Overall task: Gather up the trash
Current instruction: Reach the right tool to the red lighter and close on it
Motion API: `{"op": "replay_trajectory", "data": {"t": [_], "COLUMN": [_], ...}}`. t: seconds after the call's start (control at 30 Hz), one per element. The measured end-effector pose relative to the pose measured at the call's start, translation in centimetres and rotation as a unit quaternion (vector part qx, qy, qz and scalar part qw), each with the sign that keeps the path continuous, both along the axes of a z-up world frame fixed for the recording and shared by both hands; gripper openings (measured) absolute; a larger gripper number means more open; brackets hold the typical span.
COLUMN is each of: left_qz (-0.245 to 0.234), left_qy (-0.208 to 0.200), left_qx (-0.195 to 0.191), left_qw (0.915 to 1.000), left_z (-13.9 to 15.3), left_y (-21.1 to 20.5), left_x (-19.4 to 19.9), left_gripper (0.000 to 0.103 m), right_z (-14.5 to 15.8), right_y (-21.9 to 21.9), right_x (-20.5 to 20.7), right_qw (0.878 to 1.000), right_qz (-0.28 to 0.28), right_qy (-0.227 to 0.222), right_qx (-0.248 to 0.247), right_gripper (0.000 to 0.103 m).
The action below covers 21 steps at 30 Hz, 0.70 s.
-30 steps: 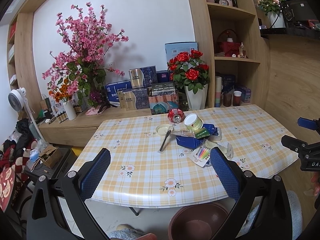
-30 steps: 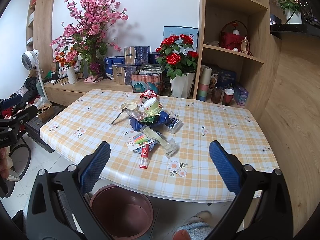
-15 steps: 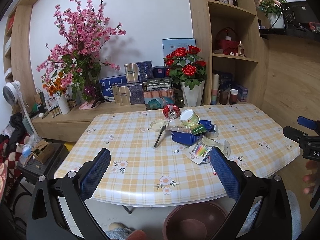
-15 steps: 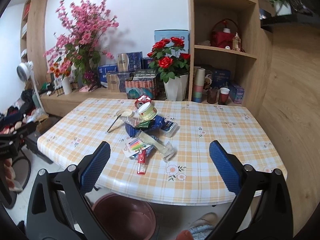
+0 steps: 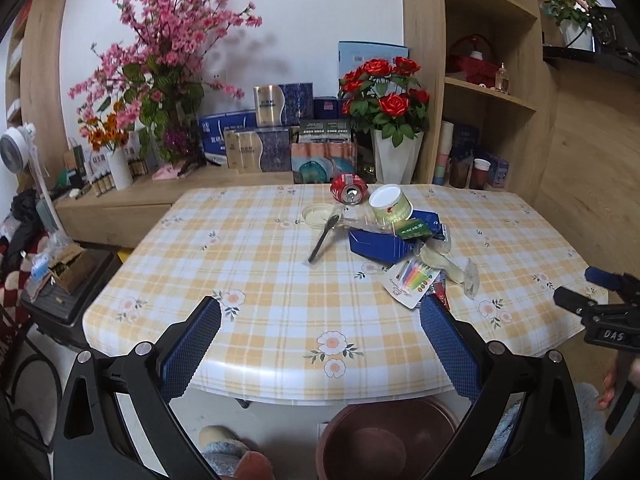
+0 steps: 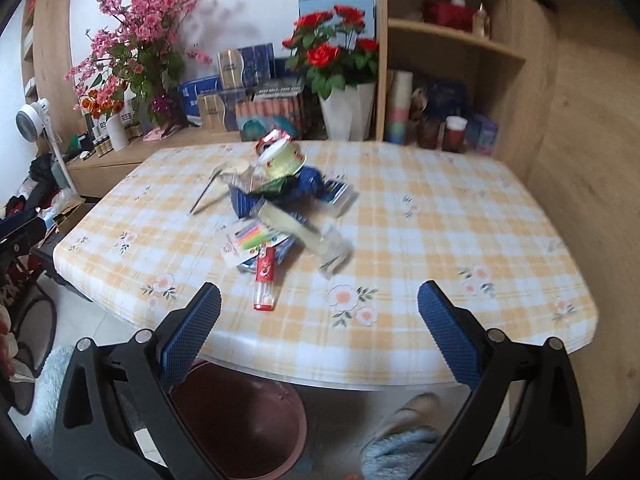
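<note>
Table (image 5: 256, 332) has drawn nearer both wide-open grippers (image 5: 320, 344) (image 6: 318, 330) since earlier.

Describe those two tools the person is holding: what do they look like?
Each tool, left and right, is a black plastic frame with silver screws and two fingers faced with blue textured pads. The right tool's side, seen from the left camera, bears white letters "DAS". The person wears fuzzy blue slippers.

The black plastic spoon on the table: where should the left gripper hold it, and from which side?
Probably the thin handle of the black plastic spoon, approached from above with the left gripper. The handle lies flat on bare checked tablecloth, angled toward the near-left, while the bowl end sits by the pile.
</note>
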<state>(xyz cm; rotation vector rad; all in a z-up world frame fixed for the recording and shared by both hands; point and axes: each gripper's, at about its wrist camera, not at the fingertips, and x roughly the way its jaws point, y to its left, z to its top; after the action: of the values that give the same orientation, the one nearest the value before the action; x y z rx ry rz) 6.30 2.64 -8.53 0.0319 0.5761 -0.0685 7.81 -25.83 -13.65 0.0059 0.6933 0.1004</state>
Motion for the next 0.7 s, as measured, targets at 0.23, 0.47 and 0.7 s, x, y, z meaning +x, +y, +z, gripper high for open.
{"op": "replay_trajectory", "data": {"t": [0.23,0.47,0.7], "left_qz": [0.001,-0.018,-0.045], "left_qy": [0.015,0.053,0.065], "left_qx": [-0.008,-0.009,-0.007], "left_qw": [0.9999,0.9984,0.9969], "left_z": [-2.3,-5.1,-7.2], "left_y": [1.0,0.9,0.1], "left_x": [2.4,5.9,8.8], "left_gripper": [0.096,0.067,0.059], "right_z": [-4.2,-8.5,-11.8], "right_y": [1.6,4.7,6.6], "right_x": [3.8,8.8,13.0], "right_qw": [0.998,0.993,0.99], "right_qz": [0.045,0.09,0.089], "right_qy": [0.037,0.073,0.105], "right_qx": [0.008,0.023,0.03], "right_gripper": [0.073,0.046,0.042]}}
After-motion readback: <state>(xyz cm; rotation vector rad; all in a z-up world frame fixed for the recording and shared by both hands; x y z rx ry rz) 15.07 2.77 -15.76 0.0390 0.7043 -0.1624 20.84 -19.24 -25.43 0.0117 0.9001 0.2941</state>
